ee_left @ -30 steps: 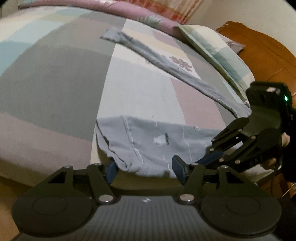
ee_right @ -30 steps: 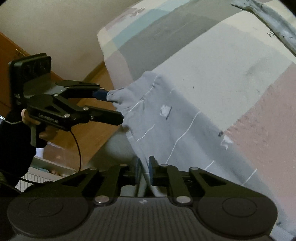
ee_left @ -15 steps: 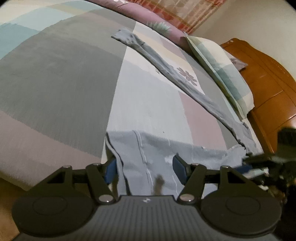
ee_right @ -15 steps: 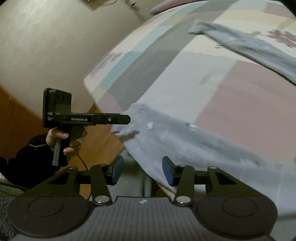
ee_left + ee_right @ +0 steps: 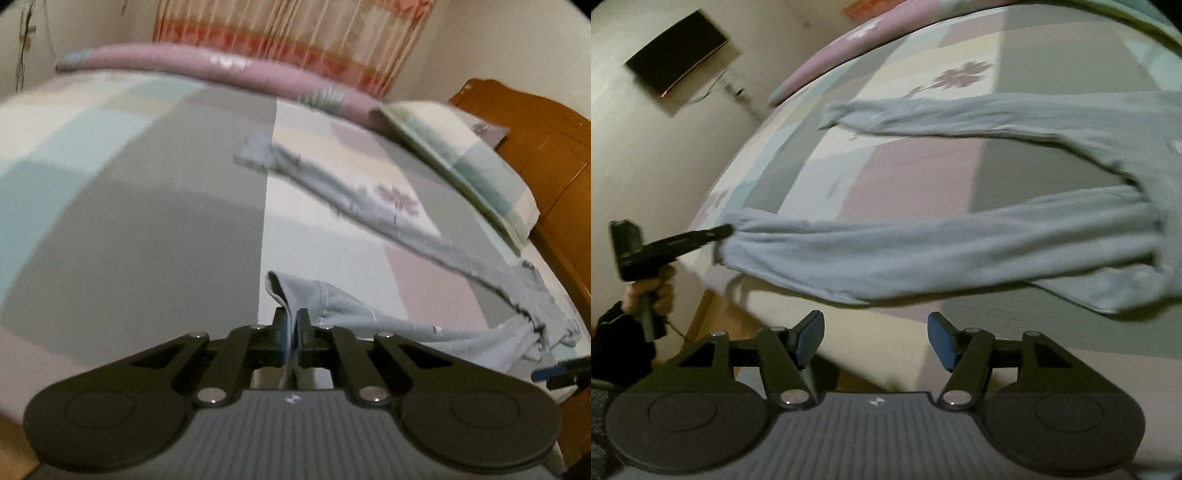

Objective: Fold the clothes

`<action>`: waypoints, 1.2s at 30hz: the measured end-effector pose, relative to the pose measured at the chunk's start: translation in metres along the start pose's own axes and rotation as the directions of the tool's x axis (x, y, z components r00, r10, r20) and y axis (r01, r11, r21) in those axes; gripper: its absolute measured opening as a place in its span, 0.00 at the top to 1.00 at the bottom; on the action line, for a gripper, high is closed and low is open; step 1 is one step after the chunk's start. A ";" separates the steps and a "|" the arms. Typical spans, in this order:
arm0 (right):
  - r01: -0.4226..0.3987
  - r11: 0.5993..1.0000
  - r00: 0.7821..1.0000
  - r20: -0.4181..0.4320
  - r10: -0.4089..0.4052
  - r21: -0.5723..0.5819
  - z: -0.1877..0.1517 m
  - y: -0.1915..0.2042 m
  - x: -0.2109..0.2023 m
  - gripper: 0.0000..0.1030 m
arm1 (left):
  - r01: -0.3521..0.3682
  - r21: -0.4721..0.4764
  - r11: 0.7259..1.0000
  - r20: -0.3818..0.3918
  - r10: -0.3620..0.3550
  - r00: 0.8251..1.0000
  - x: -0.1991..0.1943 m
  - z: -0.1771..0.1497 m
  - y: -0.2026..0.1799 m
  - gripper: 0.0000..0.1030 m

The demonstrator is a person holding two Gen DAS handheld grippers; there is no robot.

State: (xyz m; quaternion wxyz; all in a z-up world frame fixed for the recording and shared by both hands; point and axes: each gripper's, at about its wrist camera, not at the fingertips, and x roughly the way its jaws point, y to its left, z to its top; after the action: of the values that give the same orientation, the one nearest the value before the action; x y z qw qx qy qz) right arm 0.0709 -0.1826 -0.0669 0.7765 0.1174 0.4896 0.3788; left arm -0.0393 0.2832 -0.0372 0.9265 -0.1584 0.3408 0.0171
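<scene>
My left claw (image 5: 291, 332) is clamped on the hem of the grey trousers (image 5: 369, 317), with a fold of cloth pinched between its pads. In the right wrist view, this claw (image 5: 724, 232) holds the end of one trouser leg (image 5: 923, 254) at 9 o'clock, lifted just off the bed (image 5: 916, 166). The trousers (image 5: 997, 251) lie across the patchwork bedcover; the second leg (image 5: 960, 114) stretches flat toward 11 o'clock. My right claw (image 5: 875, 338) is opening, with nothing between its fingers (image 5: 809, 332), and sits near the bed's edge below the cloth. A pillow (image 5: 461, 162) lies at 2 o'clock in the left wrist view.
</scene>
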 end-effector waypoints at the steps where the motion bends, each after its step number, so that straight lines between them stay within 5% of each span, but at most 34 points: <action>1: 0.012 1.000 1.000 0.013 -0.012 0.011 0.000 -0.003 -0.003 0.35 | -0.011 0.011 1.000 0.010 0.010 1.000 -0.001 0.007 -0.001 0.97; 7: 0.050 0.997 0.997 0.055 -0.053 0.053 -0.001 -0.016 -0.013 0.35 | -0.092 0.005 0.996 0.033 0.092 0.995 0.000 0.029 0.006 1.00; 15: 0.173 0.981 0.979 0.097 -0.181 0.089 0.000 -0.037 -0.029 0.34 | -0.095 0.092 0.991 -0.048 0.099 0.994 0.009 0.008 -0.014 0.98; 17: 0.211 0.970 0.967 0.123 -0.225 0.118 0.001 -0.046 -0.035 0.34 | -0.067 0.145 0.987 -0.069 0.078 0.995 0.011 0.000 -0.028 0.94; 21: 0.291 0.940 0.938 0.139 -0.317 0.180 0.001 -0.063 -0.041 0.34 | -0.025 0.264 0.964 -0.084 0.049 0.995 0.015 -0.015 -0.061 0.69; 29: 0.332 0.905 0.913 0.150 -0.379 0.264 -0.001 -0.076 -0.042 0.34 | 0.047 0.379 0.924 -0.117 -0.003 0.993 0.020 -0.029 -0.104 0.64; 36: 0.408 0.851 0.866 0.153 -0.475 0.331 -0.013 -0.085 -0.052 0.35 | 0.072 0.417 0.906 -0.143 -0.012 0.990 0.031 -0.035 -0.119 0.55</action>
State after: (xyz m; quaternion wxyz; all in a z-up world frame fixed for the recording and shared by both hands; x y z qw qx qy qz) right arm 0.0877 -0.2798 -0.0857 0.8687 0.1553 0.4601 0.0976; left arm -0.0208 0.1576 -0.0489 0.9133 0.0373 0.3960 -0.0877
